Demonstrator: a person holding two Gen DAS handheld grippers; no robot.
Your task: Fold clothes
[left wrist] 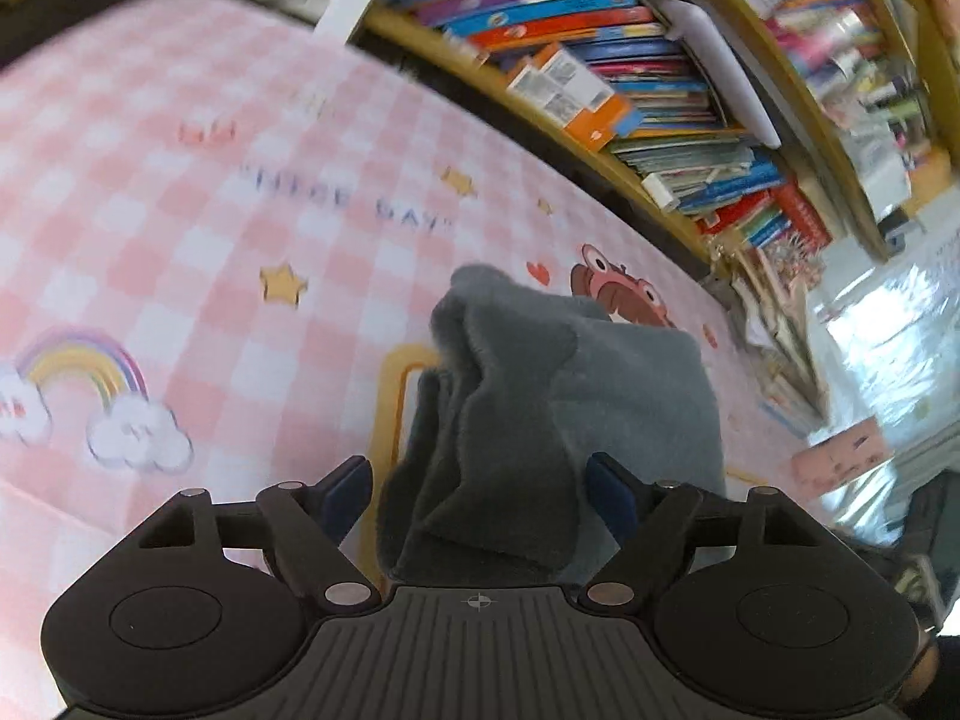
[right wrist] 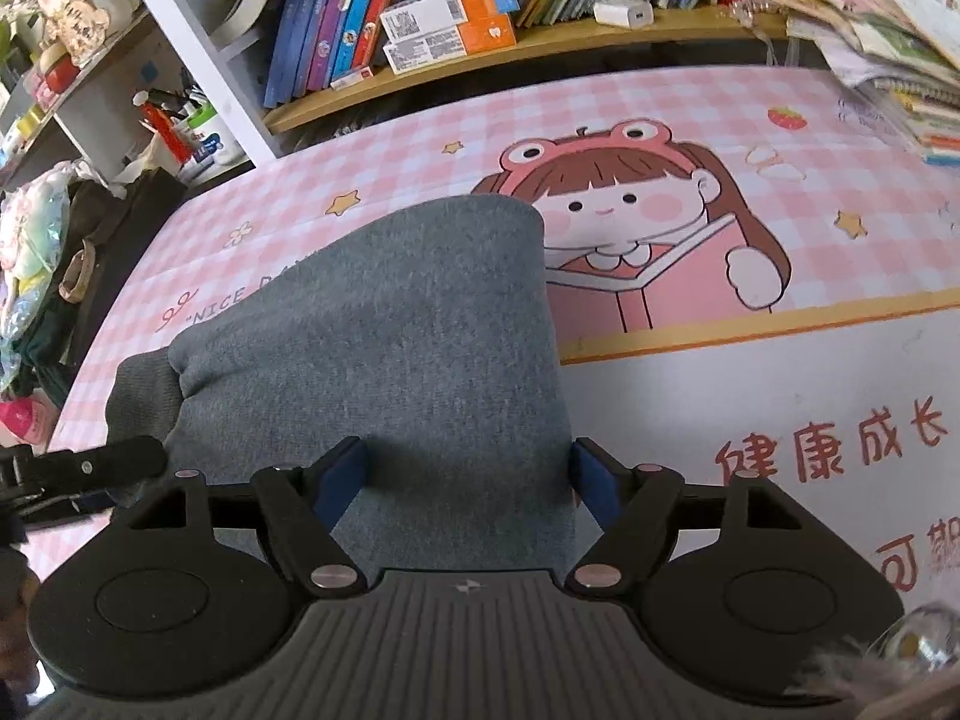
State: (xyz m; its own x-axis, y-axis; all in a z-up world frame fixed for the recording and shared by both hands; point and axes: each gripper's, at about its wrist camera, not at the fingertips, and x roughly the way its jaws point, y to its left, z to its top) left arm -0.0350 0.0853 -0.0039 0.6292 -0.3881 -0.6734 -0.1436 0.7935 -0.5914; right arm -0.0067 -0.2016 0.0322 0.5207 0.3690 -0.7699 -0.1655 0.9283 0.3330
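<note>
**Both jaws wide around the grey garment**

My left gripper [left wrist: 480, 495] has its jaws spread wide, and the blue pads [left wrist: 345, 495] stand clear of the cloth on either side. My right gripper [right wrist: 465, 480] is also open wide; its right pad sits at the cloth's edge, but whether it presses I cannot tell.

The grey garment [right wrist: 384, 330] lies between both pairs of fingers, running forward from each gripper's base across the pink checked mat [right wrist: 660, 114]. From the right wrist it looks like a smooth, folded, heathered grey slab with a rounded far end and a softer bulge at its left side. From the left wrist the same garment [left wrist: 540, 396] shows a fuzzy inner face, bunched into upright folds and ridges.

The garment rests near the mat's near edge, covering part of the printed lettering. Just beyond its far end is the cartoon girl [right wrist: 636, 204] print. Behind the mat's far edge runs a bookshelf [right wrist: 540, 36] packed with books. The tip of the left gripper [right wrist: 90, 468] shows at the left of the right wrist view, beside the garment.
</note>
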